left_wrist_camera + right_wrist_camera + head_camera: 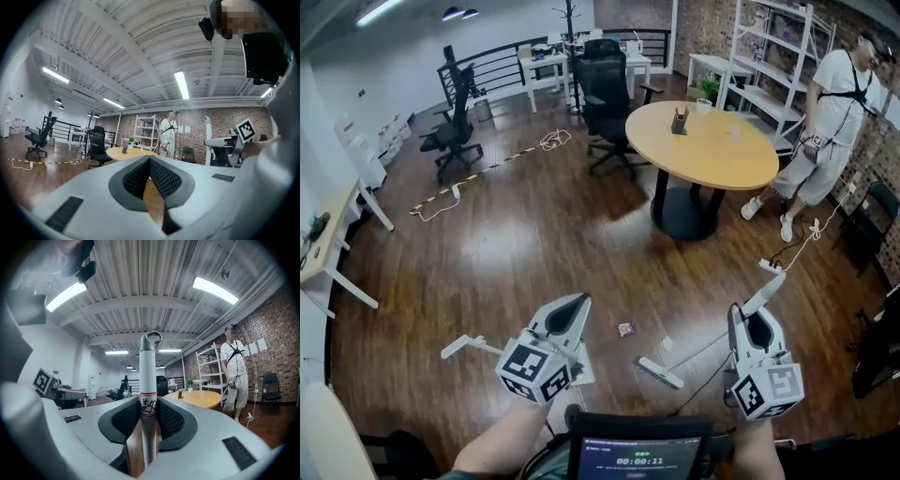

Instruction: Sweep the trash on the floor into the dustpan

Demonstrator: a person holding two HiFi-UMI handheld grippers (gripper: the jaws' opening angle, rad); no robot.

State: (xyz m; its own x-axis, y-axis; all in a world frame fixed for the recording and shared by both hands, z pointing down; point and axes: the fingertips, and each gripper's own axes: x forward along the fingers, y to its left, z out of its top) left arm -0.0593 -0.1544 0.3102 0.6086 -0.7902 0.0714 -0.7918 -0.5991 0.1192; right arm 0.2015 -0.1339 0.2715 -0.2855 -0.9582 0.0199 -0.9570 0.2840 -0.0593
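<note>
Floor sweep, state at inspection.

1. Dustpan: white, on the dark wood floor at 7 o'clock in the head view. Its handle juts out to 9 o'clock from under the left gripper. No view shows whether the two touch.

2. Left gripper: at 6 to 7 o'clock in the head view, pointing away toward 1 o'clock. In its own view the left gripper has its jaws together at the tips, and nothing is seen between the ribbed pads.

3. Trash: a small scrap lying loose on the floor between the two grippers, just past the left gripper's tip. A smaller white bit lies at 4 o'clock of it, near the broom head.

4. Broom: head down on the floor at 6 o'clock, clear of the scrap. The grey broom handle rises through the right gripper.

5. Right gripper: at 5 o'clock. In its own view the right gripper has both pads clamped on the handle at a labelled band.

6. Surroundings: round table at 1 o'clock; person standing at 2 o'clock.
</note>
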